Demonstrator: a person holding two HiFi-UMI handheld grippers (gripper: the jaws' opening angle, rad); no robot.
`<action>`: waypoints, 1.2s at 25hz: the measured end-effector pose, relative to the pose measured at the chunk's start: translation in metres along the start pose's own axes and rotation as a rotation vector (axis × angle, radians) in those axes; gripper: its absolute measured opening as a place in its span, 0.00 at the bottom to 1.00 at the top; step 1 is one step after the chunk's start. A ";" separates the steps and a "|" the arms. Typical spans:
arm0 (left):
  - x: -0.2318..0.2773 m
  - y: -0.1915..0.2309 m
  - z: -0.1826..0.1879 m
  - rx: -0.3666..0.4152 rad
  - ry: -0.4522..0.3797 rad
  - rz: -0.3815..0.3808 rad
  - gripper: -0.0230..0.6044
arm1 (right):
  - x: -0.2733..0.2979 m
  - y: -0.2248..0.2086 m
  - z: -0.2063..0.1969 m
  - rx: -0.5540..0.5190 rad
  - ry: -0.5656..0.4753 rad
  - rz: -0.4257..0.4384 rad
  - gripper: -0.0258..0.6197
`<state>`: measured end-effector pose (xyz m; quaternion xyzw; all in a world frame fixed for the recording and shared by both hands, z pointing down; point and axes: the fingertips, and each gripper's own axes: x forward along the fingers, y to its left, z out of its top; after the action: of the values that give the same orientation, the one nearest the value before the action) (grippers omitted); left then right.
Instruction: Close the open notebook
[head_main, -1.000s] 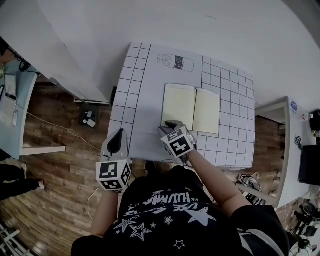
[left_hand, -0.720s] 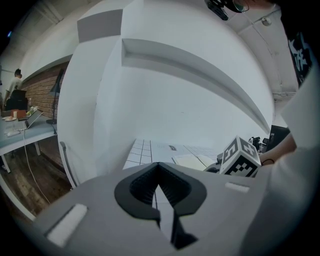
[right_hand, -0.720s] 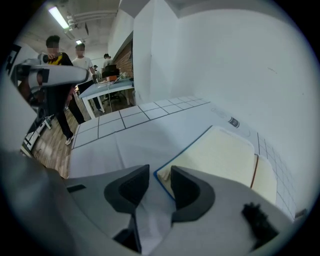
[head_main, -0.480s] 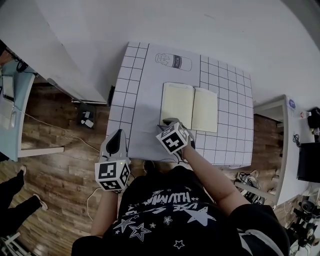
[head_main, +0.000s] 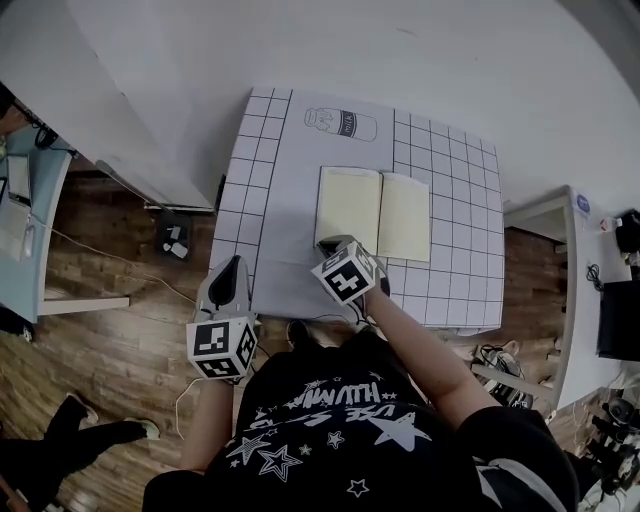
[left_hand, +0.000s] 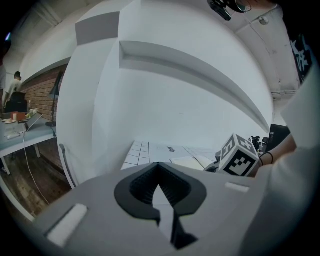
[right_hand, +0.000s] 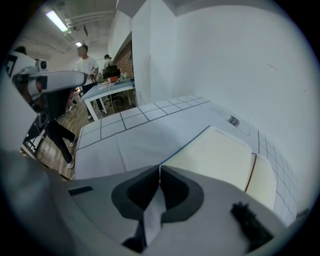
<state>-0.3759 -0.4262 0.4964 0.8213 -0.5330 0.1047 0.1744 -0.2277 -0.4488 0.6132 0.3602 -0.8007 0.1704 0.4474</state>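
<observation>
The open notebook (head_main: 375, 212) lies flat on the gridded table mat (head_main: 270, 160), cream pages up; it also shows in the right gripper view (right_hand: 220, 155) and the left gripper view (left_hand: 192, 162). My right gripper (head_main: 330, 245) sits at its near left corner. Its jaws have just been closing and now stand shut (right_hand: 159, 167) with the corner of the left page and its dark cover edge pinched at their tips. My left gripper (head_main: 234, 264) hovers by the table's front left edge, away from the notebook, shut (left_hand: 159, 169) with nothing in it.
A milk bottle drawing (head_main: 341, 123) marks the mat's far side. White partitions rise to the left and behind the table. A small side table (head_main: 560, 290) stands to the right and a desk (head_main: 30, 220) to the left. A person (head_main: 70, 440) walks on the wood floor.
The right gripper's jaws have closed at the notebook's near left corner and its marker cube has rolled slightly. The left gripper has barely moved. The person on the floor has walked on.
</observation>
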 end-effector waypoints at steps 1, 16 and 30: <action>-0.001 -0.002 -0.001 0.002 0.001 0.002 0.05 | -0.004 -0.001 0.002 0.001 -0.017 -0.001 0.07; 0.013 -0.088 0.000 0.044 0.000 -0.079 0.05 | -0.118 -0.047 0.001 0.031 -0.270 -0.132 0.07; 0.033 -0.174 -0.002 0.112 0.021 -0.161 0.05 | -0.144 -0.151 -0.136 0.470 -0.222 -0.228 0.07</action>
<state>-0.2036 -0.3881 0.4796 0.8686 -0.4569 0.1287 0.1419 0.0124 -0.4102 0.5587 0.5582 -0.7376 0.2594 0.2777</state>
